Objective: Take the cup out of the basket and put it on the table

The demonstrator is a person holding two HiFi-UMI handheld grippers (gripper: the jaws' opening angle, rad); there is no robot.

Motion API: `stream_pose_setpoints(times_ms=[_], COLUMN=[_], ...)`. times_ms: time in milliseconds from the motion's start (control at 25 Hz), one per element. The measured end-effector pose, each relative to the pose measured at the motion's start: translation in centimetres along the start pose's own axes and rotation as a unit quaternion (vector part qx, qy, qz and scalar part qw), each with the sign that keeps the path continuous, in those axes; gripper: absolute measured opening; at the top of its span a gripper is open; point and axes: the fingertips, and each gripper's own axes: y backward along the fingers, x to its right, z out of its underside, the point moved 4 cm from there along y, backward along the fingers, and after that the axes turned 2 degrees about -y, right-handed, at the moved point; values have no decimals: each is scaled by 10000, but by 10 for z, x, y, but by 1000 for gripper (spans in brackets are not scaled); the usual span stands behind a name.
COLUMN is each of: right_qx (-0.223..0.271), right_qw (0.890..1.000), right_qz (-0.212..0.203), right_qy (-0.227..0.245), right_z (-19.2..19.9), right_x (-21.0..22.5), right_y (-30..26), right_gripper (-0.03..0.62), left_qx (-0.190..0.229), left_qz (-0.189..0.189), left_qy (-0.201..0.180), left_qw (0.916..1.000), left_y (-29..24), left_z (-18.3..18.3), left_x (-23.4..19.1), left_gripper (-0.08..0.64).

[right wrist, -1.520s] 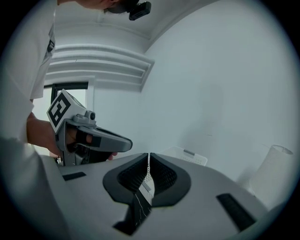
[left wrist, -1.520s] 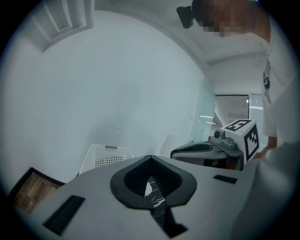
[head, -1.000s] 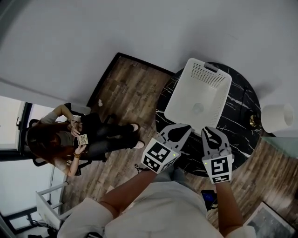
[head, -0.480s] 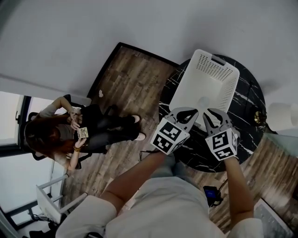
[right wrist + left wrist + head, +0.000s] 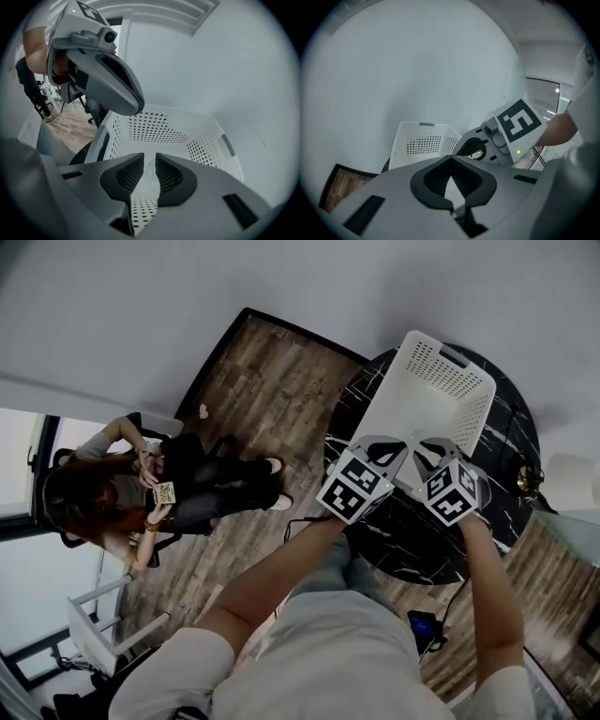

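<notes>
the cup lies on the basket floor, straight ahead of the right tongs and framed in their narrow gap. left tongs: tips pressed together, less aligned.

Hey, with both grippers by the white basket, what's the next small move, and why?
Probably lower the right gripper into the basket toward the clear cup. Its jaws stand apart, and the cup shows through their gap, lying on the basket floor farther down, not yet between them. The left gripper is shut, so it seems less ready.
</notes>
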Motion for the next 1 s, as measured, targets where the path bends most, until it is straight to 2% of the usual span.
stream_pose_setpoints(times_ms=[600,1000], right_qx=[-1165,-1915], right_qw=[9896,9691], right_qz=[-669,-970], right_qy=[511,1216], right_z=[23,30], right_x=[2,3], right_y=[-51,-71], right_gripper=[72,72], left_qx=[-208,-221], left_qz=[41,-48], left_qy=[78,-114], left_qw=[9997,9997], left_y=[-24,-31], left_z=[6,5], left_x=[-15,-21], left_gripper=[5,6])
